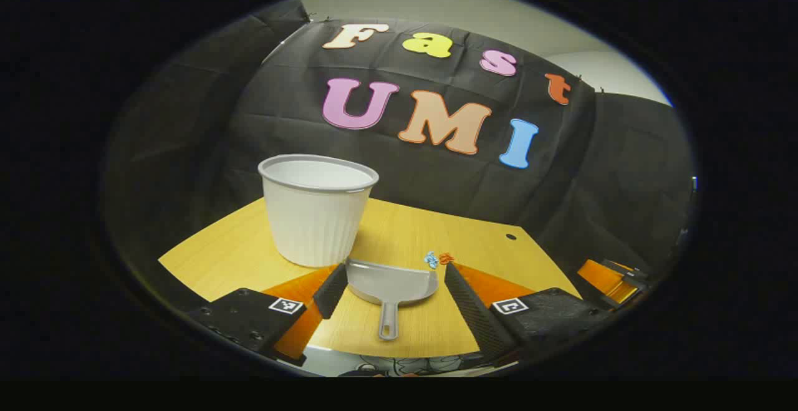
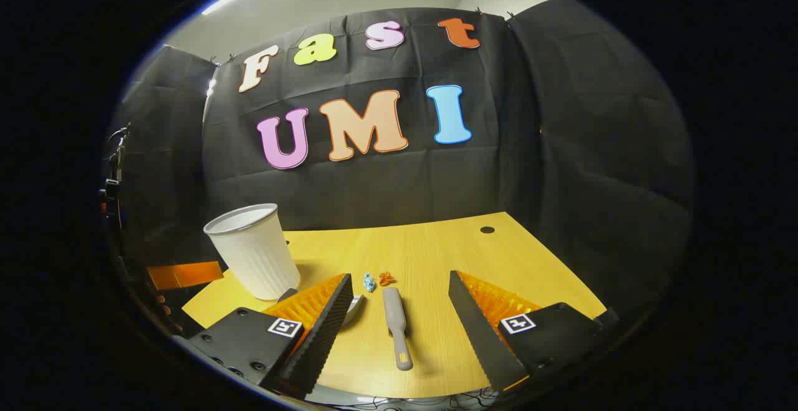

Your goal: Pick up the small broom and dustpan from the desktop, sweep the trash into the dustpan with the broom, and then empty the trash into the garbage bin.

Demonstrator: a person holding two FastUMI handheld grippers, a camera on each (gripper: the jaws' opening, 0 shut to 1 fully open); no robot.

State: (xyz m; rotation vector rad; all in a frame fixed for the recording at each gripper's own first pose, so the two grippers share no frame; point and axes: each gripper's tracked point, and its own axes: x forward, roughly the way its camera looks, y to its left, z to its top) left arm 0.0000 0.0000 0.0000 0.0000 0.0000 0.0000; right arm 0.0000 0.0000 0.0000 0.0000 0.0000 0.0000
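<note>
On wooden desktop (image 2: 436, 255): dustpan (image 1: 391, 283), broom (image 2: 396, 323), bin (image 1: 317, 208) | left tongs (image 1: 393, 292) apart | right tongs (image 2: 399, 323) apart

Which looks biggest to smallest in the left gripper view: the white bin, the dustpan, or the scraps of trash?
1. White bin
2. Dustpan, though it lies nearer the camera, so its true size against the bin is unsure
3. Scraps of trash, clearly smallest

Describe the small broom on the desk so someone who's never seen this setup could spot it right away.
Start at the white ribbed bin standing on the yellow wooden desk. Beside its base lies the grey dustpan, and just past that the small broom, flat on the wood. It is the slim grey stick with a slotted handle end, its far end pointing at two tiny scraps, one blue, one orange.
</note>
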